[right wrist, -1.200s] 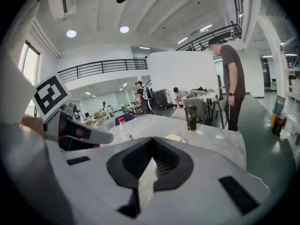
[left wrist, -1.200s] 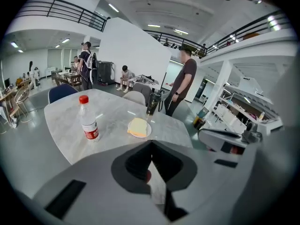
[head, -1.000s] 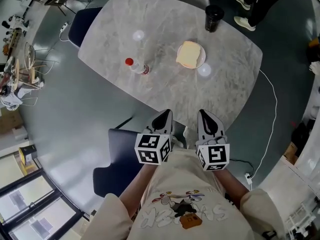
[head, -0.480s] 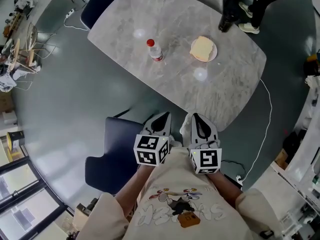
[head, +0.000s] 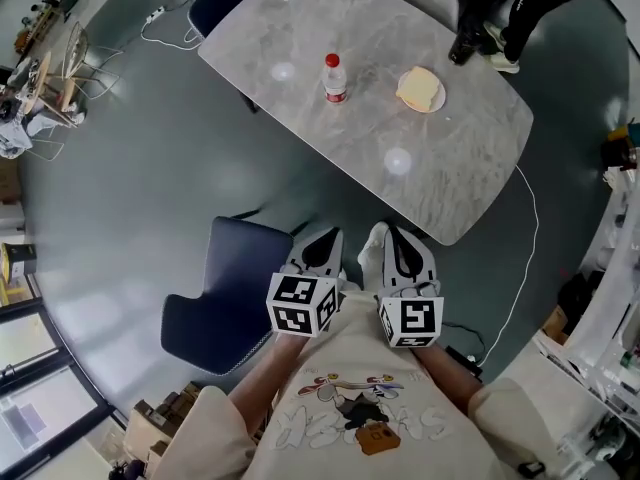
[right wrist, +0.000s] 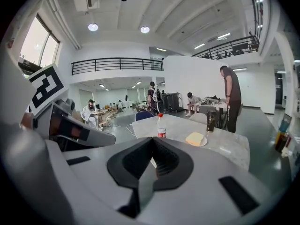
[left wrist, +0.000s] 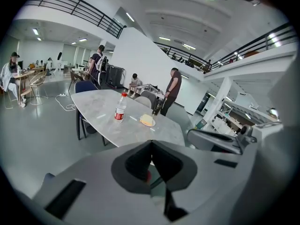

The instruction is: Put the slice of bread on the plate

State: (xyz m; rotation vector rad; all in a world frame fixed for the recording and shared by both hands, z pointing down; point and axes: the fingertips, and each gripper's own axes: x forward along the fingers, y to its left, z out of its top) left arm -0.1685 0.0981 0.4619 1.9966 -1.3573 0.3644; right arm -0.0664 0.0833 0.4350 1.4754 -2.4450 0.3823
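Observation:
A pale slice of bread (head: pixel 420 88) lies on a small white plate (head: pixel 438 103) on the grey marble table (head: pixel 450 178), far from both grippers. The left gripper view also catches the bread (left wrist: pixel 147 120), and so does the right gripper view, bread (right wrist: pixel 195 138) on plate (right wrist: pixel 205 142). My left gripper (head: pixel 322 242) and right gripper (head: pixel 398 244) are held close to the person's body, side by side, over the floor short of the table's near edge. Both are shut with nothing between the jaws. The same shows for the left gripper (left wrist: pixel 151 142) and right gripper (right wrist: pixel 151 139) in their own views.
A clear bottle with a red cap (head: pixel 334 76) stands left of the plate. A dark cup (head: pixel 462 46) stands at the table's far edge, where a person (head: pixel 530 3) stands. A blue chair (head: pixel 225 298) is at my left, and a cable (head: pixel 530 238) runs over the floor.
The table, plate and bottle have slid further away toward the top of the head view. Both grippers have drawn back from the table together, still shut and empty.

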